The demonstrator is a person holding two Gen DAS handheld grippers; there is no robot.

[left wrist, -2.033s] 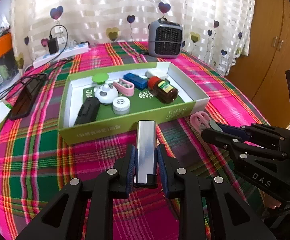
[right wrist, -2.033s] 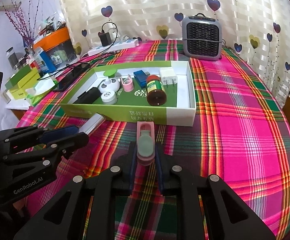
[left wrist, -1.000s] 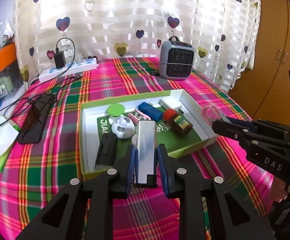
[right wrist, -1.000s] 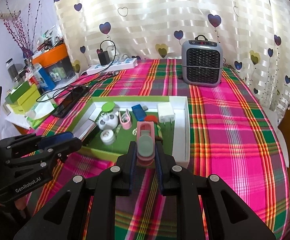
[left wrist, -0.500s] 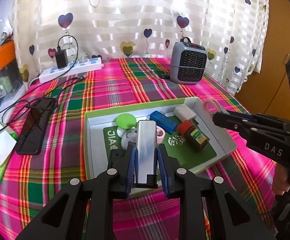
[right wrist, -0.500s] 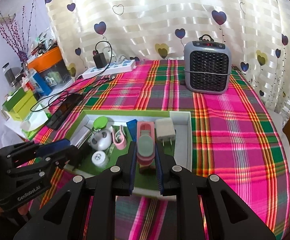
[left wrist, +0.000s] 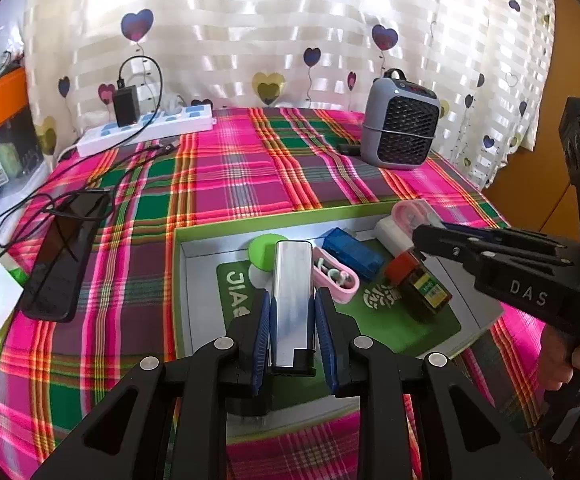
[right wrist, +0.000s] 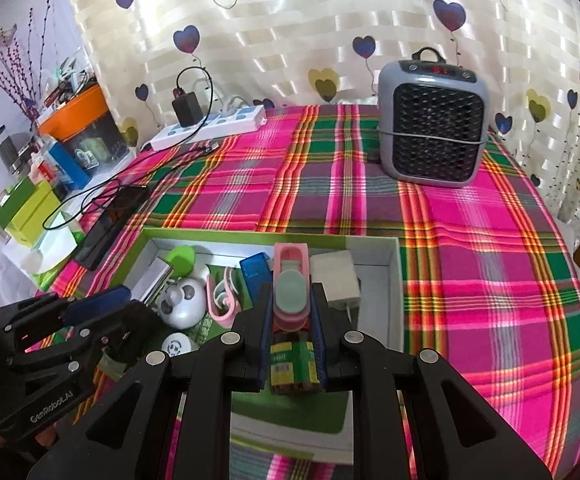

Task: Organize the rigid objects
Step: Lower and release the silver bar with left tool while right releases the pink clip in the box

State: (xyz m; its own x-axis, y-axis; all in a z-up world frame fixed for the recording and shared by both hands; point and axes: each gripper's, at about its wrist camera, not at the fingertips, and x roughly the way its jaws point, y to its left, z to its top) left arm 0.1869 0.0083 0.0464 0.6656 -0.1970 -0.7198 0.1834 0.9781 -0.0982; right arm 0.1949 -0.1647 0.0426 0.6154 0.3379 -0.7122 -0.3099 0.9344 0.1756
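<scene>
— Two items are being carried at once: a silver rectangular case is clamped between the fingers of the left gripper, and a pink clip-like piece is pinched by the fully closed right gripper.

— What has been changed over the last two seconds?

— Both grippers have been brought forward from the bare plaid counter in front of the green tray to a position above its inside. The grips themselves have not been altered.

— And where are the items held now?

— The case is held over the tray's left half, above the green disc and the black item beneath it (mostly hidden). The pink piece is held over the brown bottle, just beside the white charger and the blue block.

— What is meant for the task?

— Transport appears finished; lowering and release are judged to remain. Little free floor is left, so stacking on the bottle might be risked.
</scene>
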